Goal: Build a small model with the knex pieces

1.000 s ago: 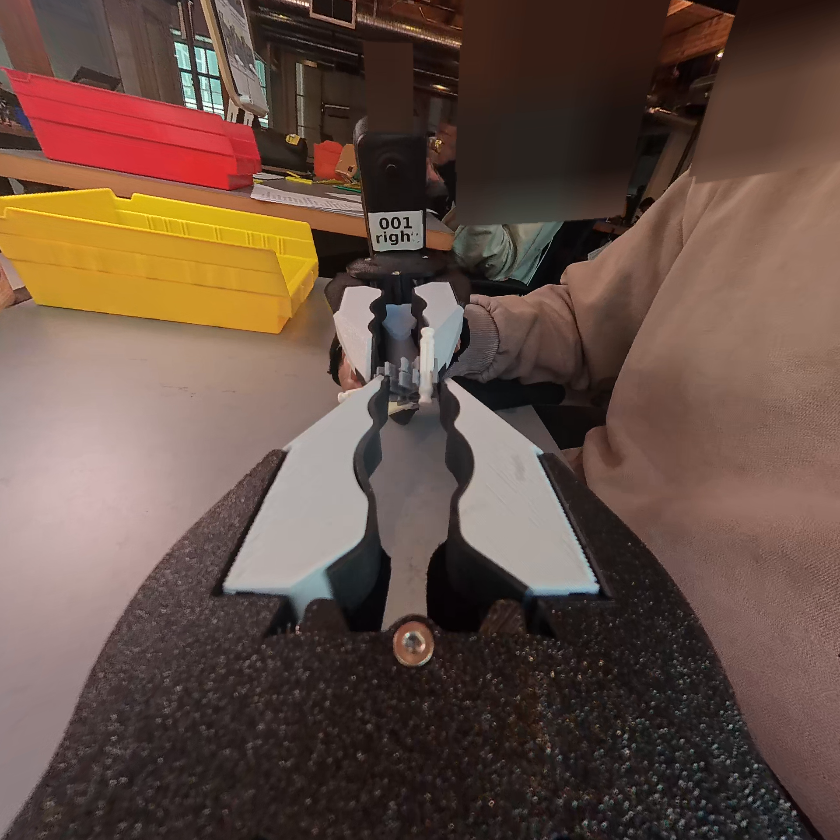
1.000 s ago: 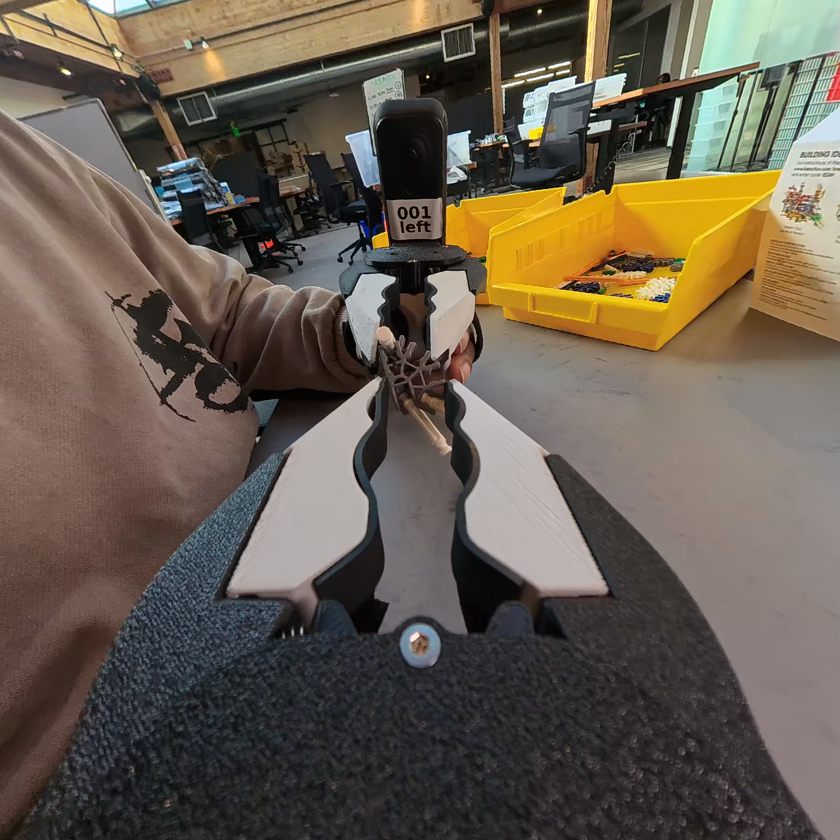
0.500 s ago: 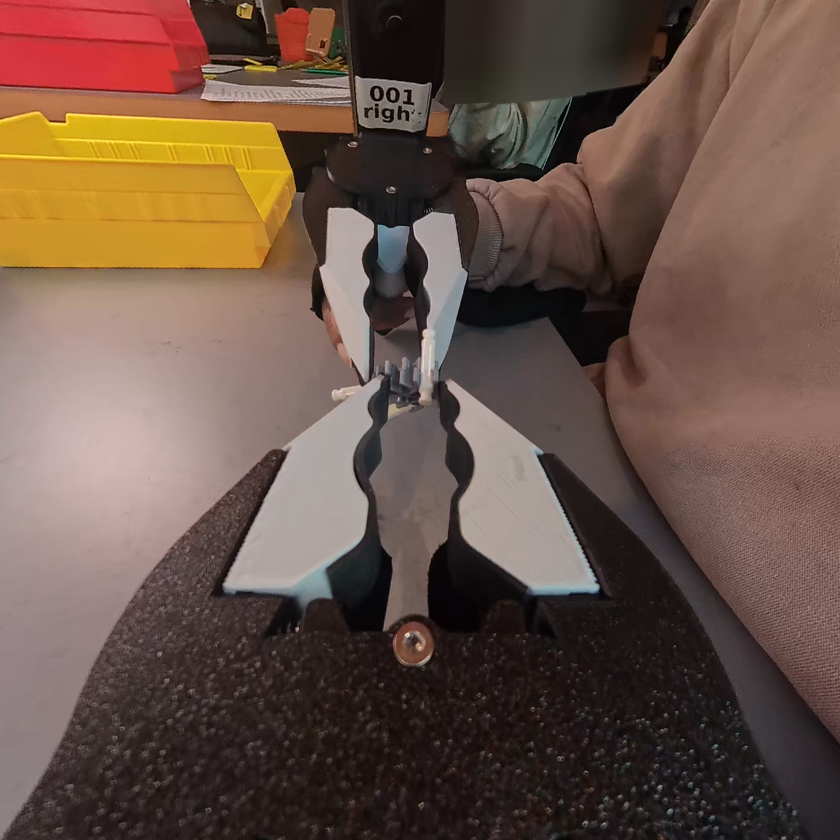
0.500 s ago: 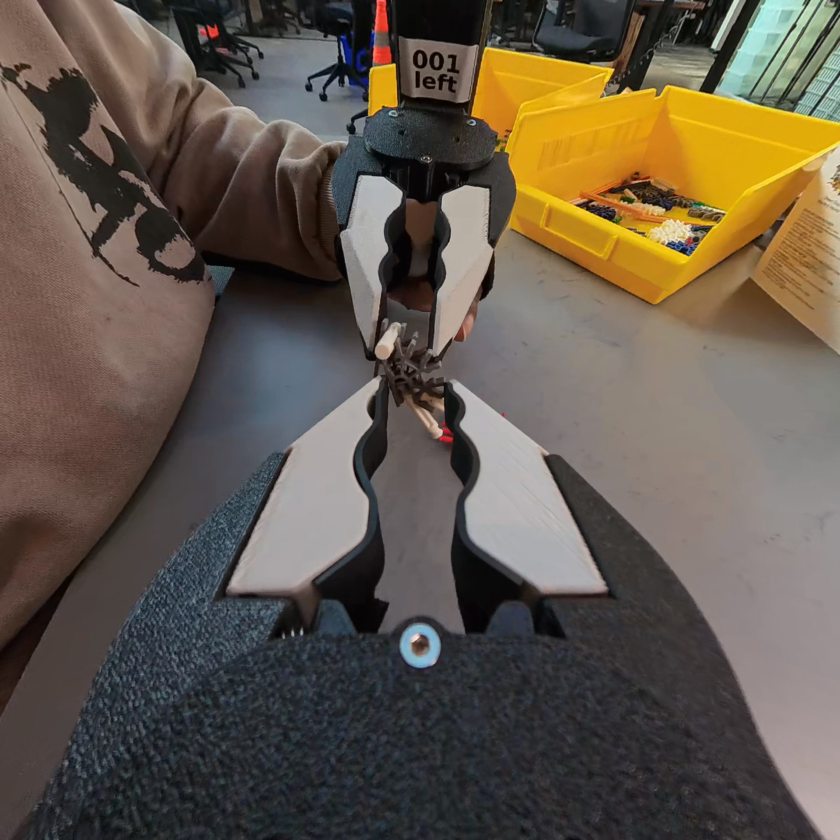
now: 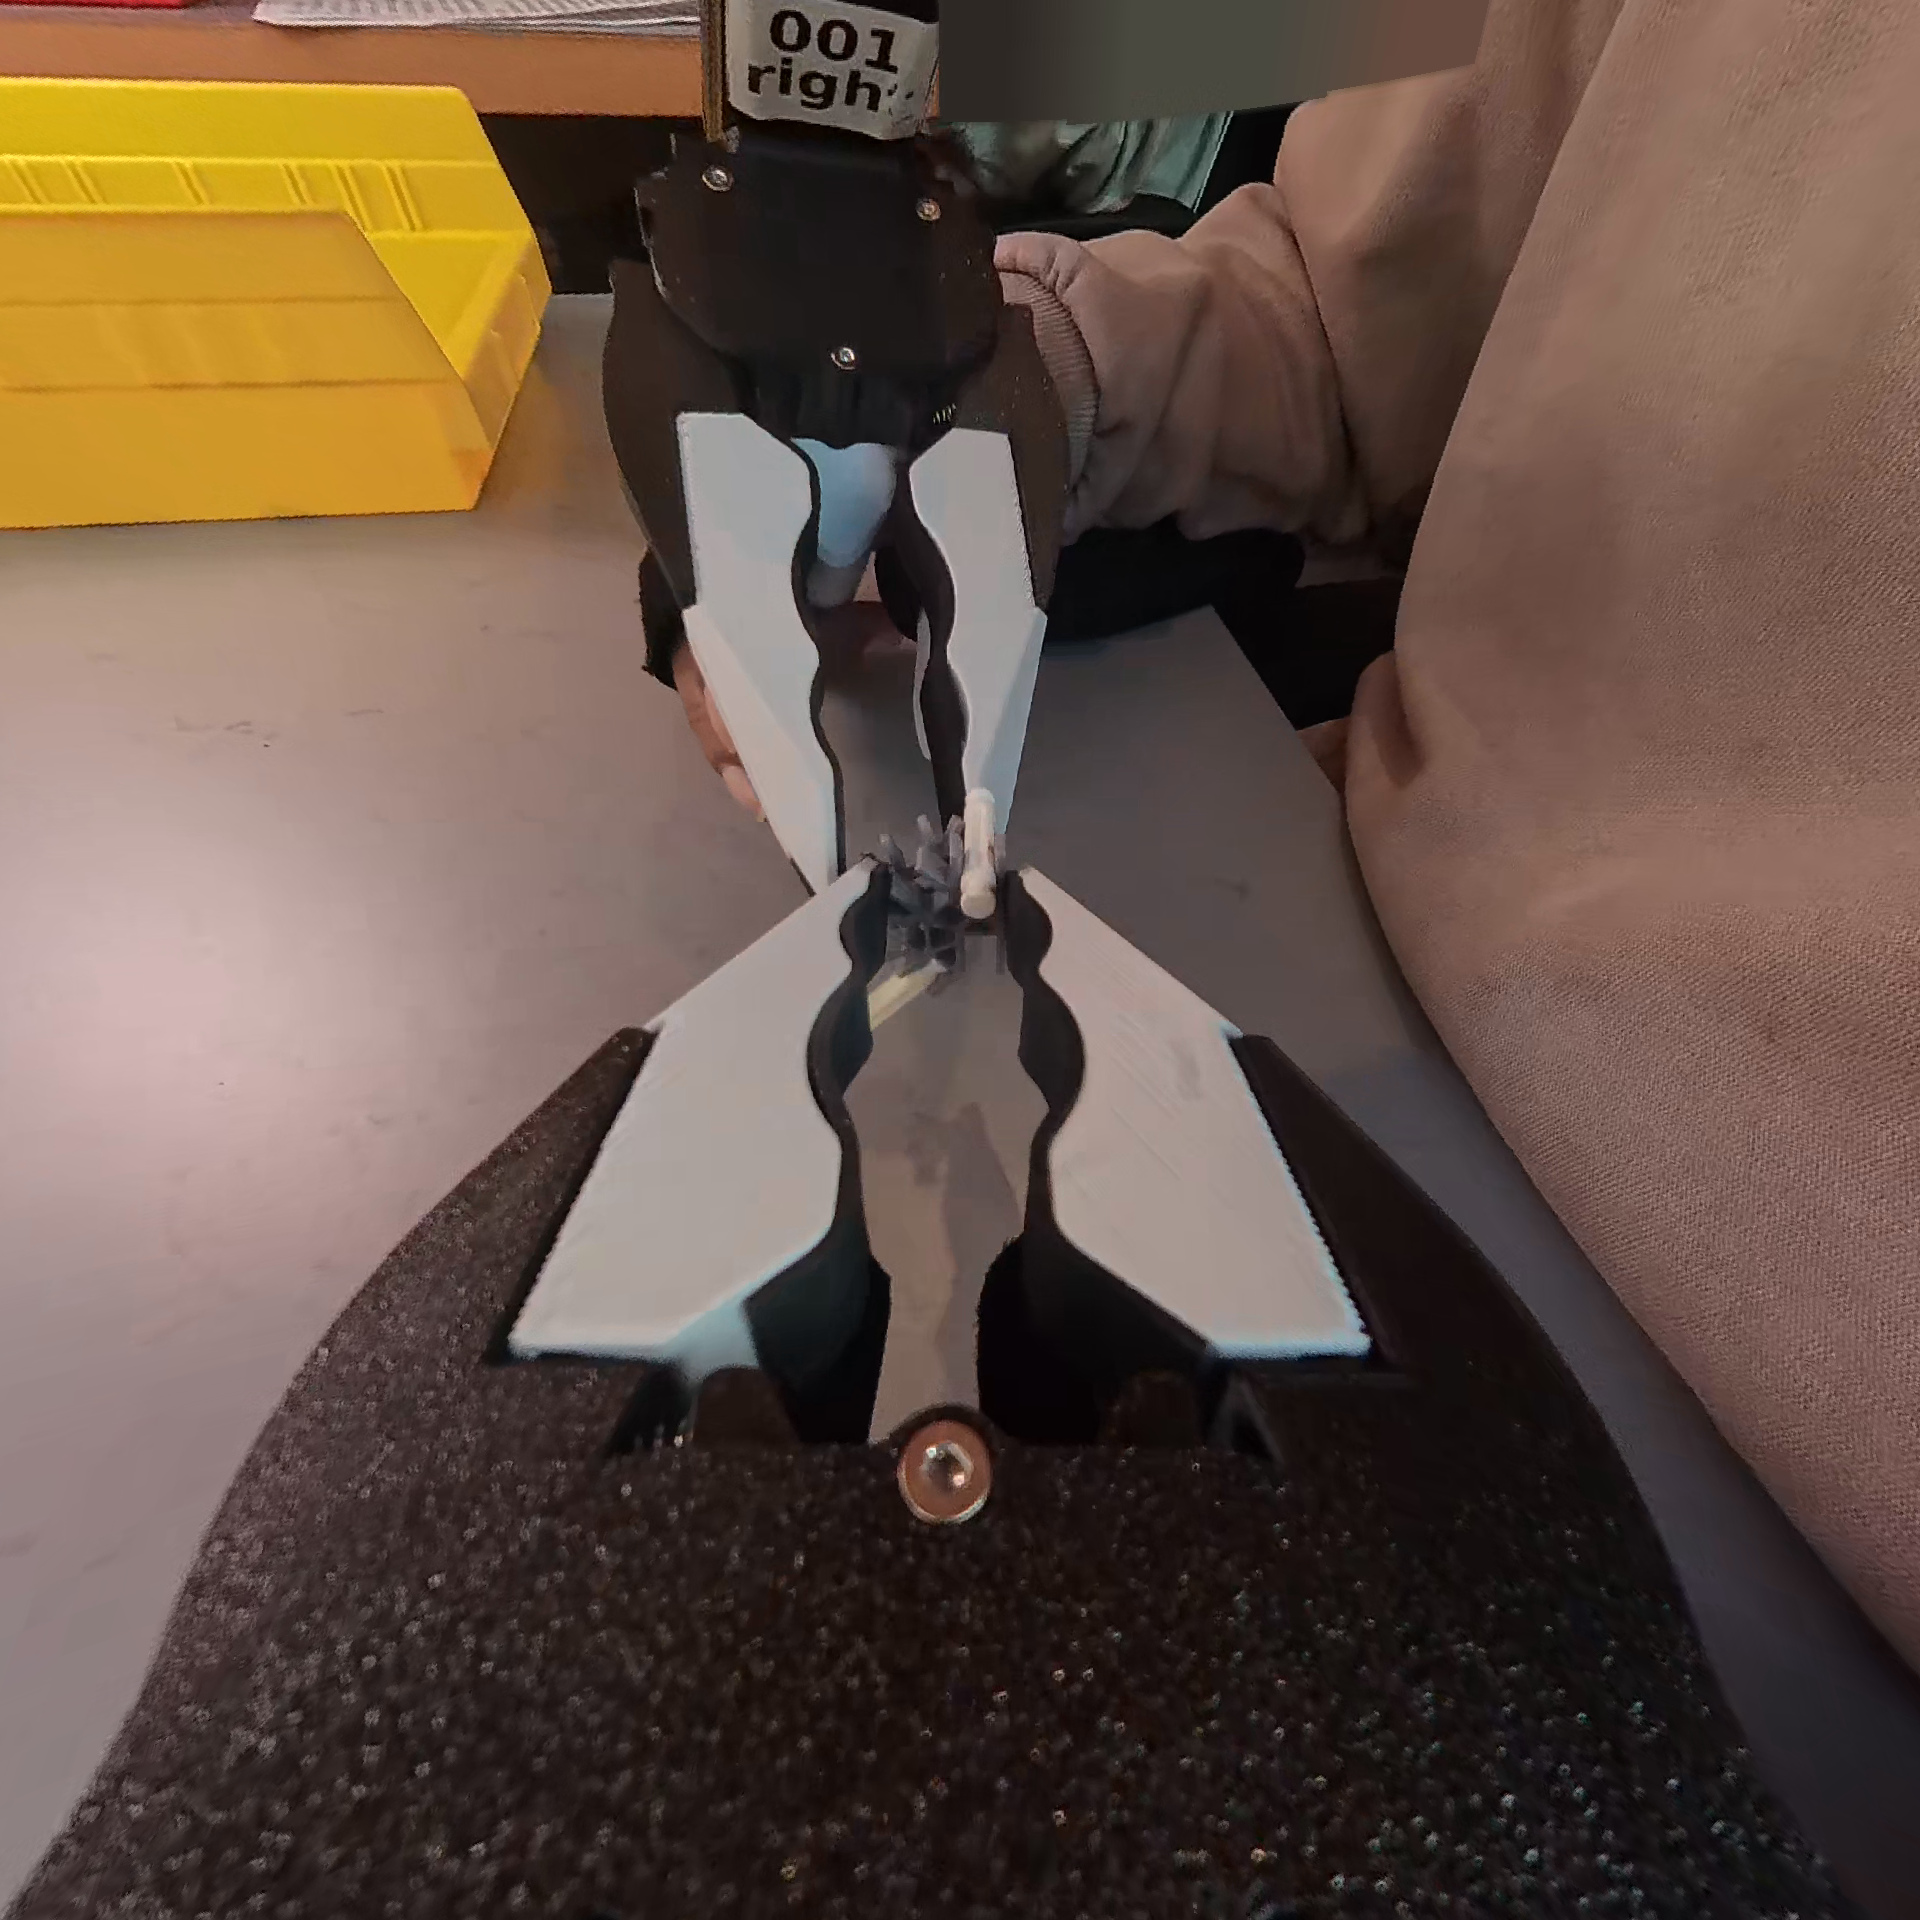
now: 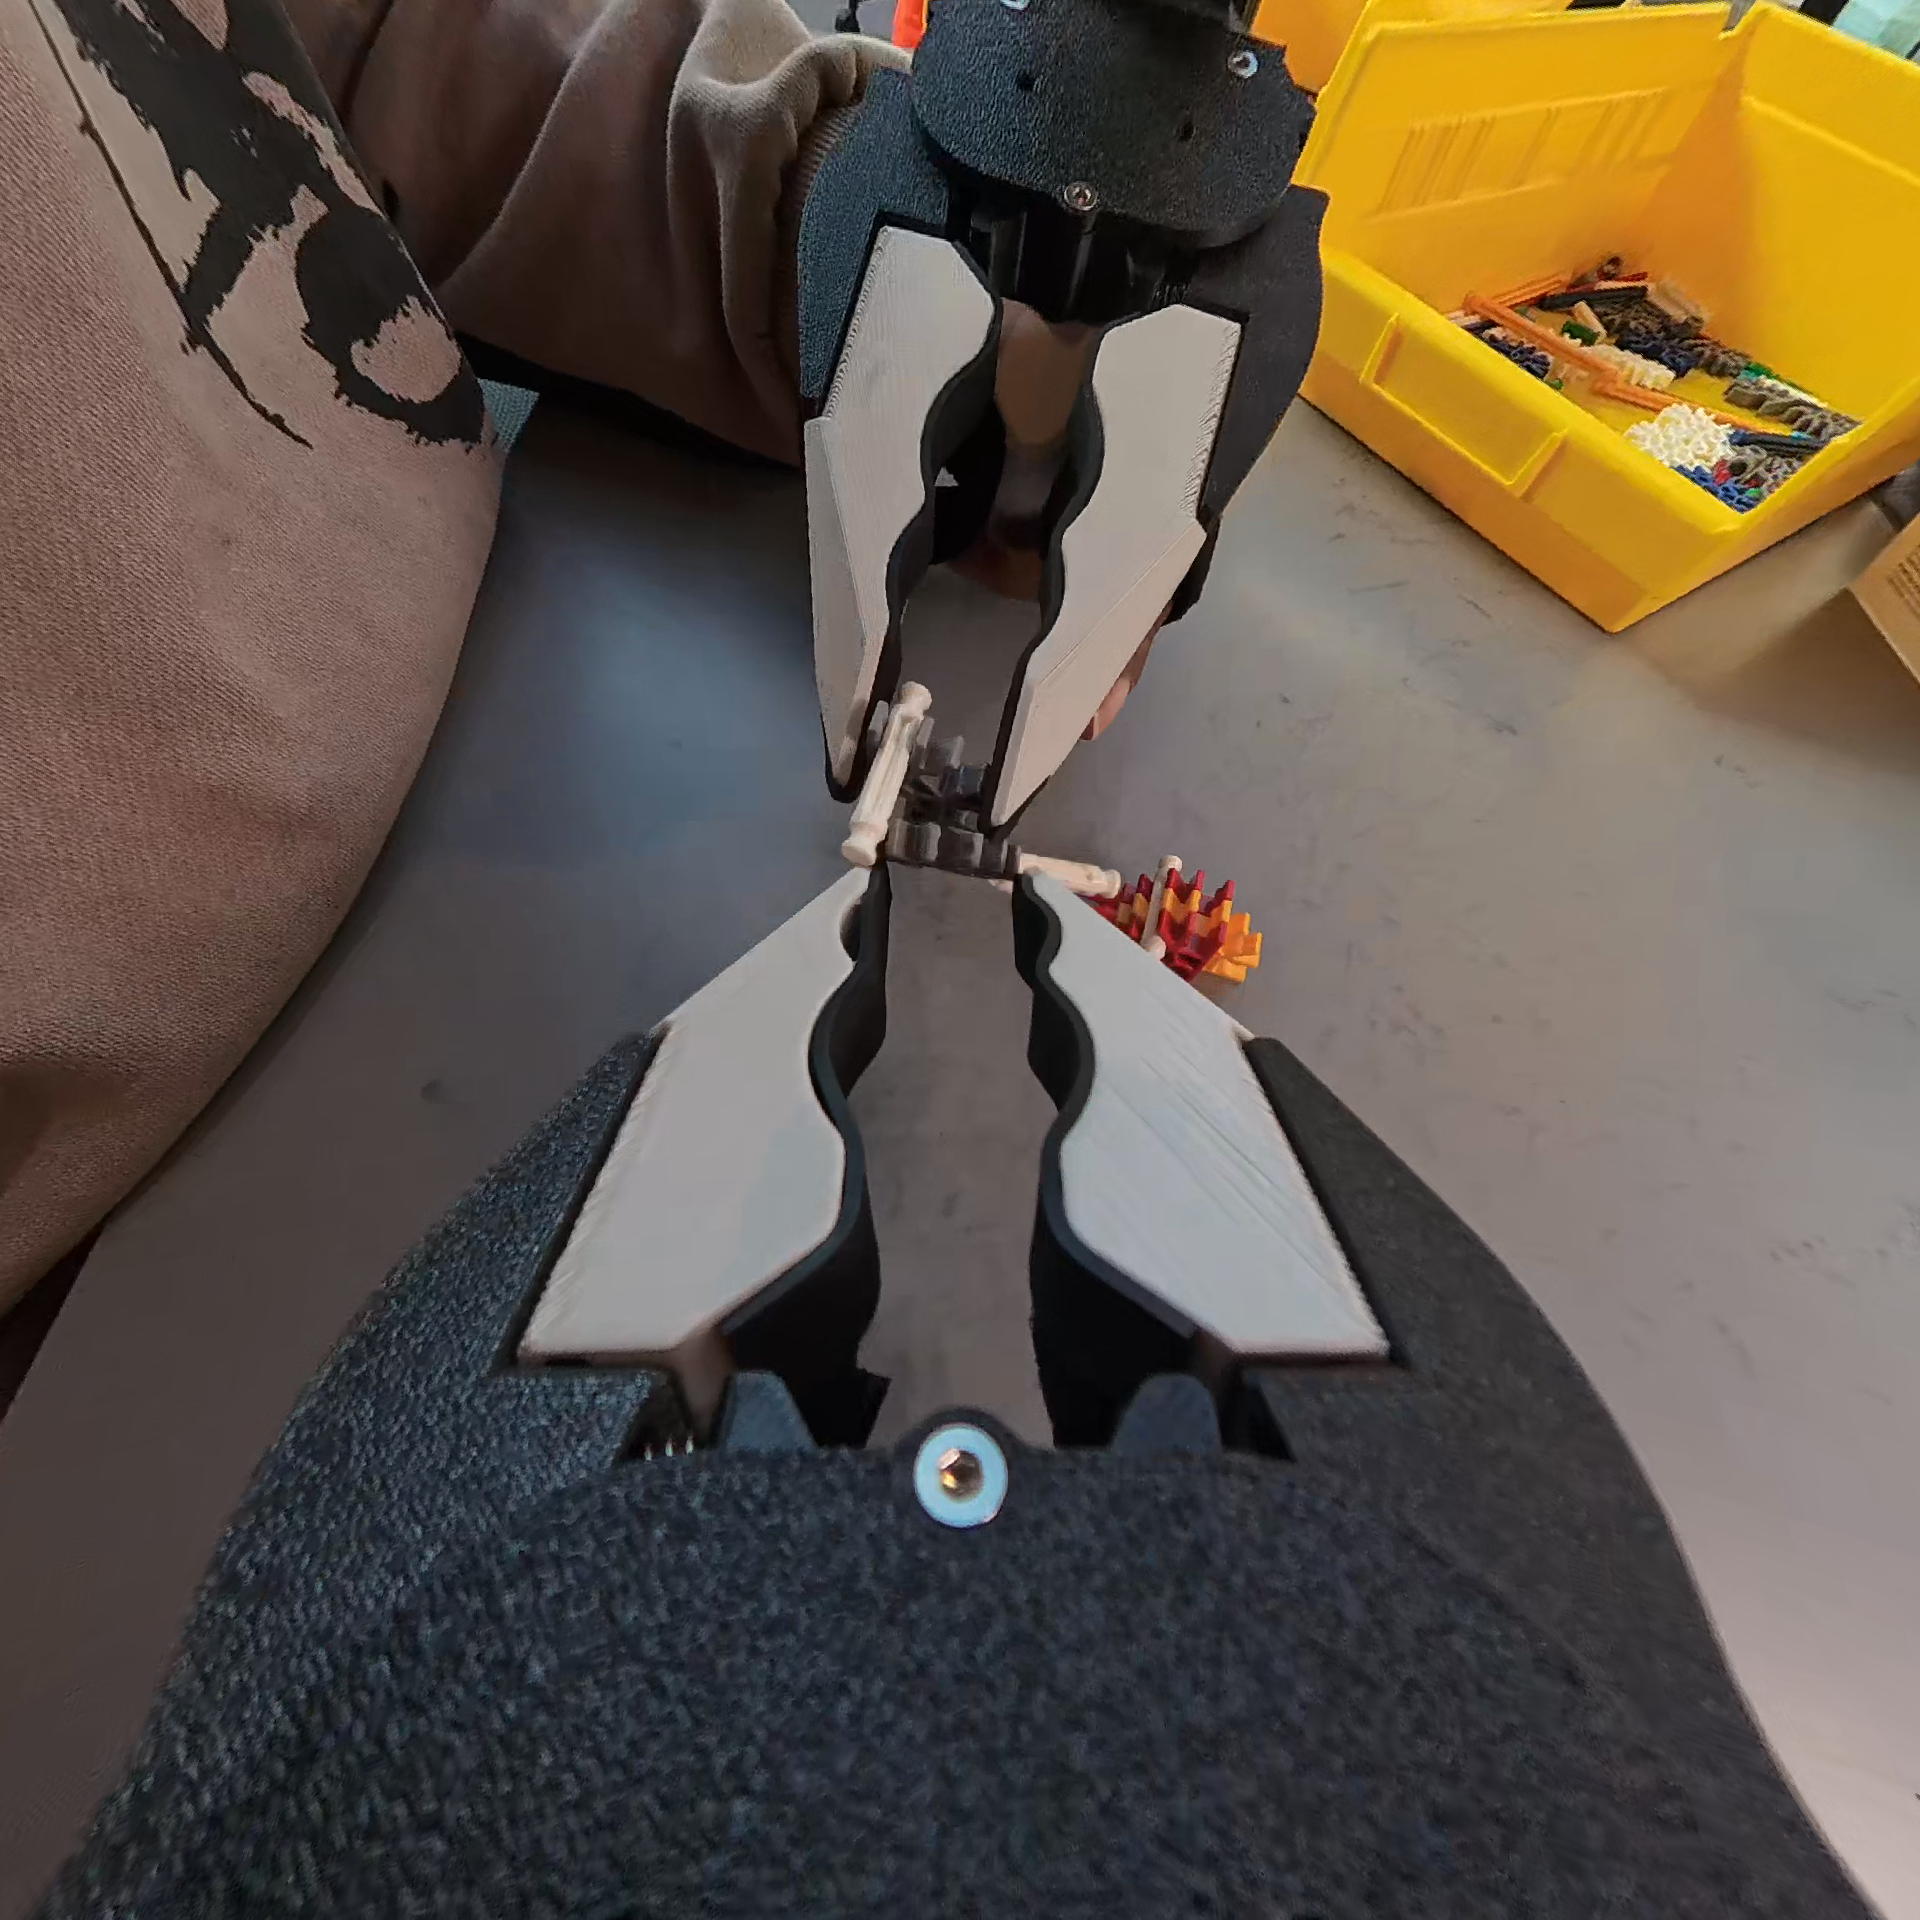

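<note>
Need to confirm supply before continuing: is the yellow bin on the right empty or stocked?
Stocked. The yellow bin holds a pile of small building pieces along its floor, well below the rim.

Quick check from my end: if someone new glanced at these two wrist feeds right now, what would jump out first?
First, the two grippers meeting tip to tip over the grey table: the left gripper and the right gripper both close on a small dark grey spiky connector piece with white rods stuck in it. Next, a red and orange spiky cluster lies on the table just beyond the right gripper's tip, and a yellow bin of mixed parts sits farther off.
</note>
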A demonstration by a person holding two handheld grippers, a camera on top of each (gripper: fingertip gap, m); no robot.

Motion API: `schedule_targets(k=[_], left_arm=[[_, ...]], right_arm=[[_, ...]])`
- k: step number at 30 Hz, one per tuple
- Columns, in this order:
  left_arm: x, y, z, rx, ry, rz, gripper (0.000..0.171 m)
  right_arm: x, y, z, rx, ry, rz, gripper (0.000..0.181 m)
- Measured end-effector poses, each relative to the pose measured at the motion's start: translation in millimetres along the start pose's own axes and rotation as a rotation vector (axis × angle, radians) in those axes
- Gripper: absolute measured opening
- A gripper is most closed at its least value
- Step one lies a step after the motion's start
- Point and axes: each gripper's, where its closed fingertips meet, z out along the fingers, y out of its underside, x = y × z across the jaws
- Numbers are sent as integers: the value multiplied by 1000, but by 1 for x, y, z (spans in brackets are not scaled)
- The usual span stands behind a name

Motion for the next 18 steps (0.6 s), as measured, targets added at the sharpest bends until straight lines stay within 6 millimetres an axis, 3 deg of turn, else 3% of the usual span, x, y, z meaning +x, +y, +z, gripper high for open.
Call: schedule_targets(k=[8, 18], left_arm=[[4, 1, 2, -11, 12, 28, 22], [7, 23, 13, -143, 13, 59, 22]], right_arm=[[2, 1, -5, 2, 9, 13, 7], [-4, 22, 3, -128, -4, -19, 9]])
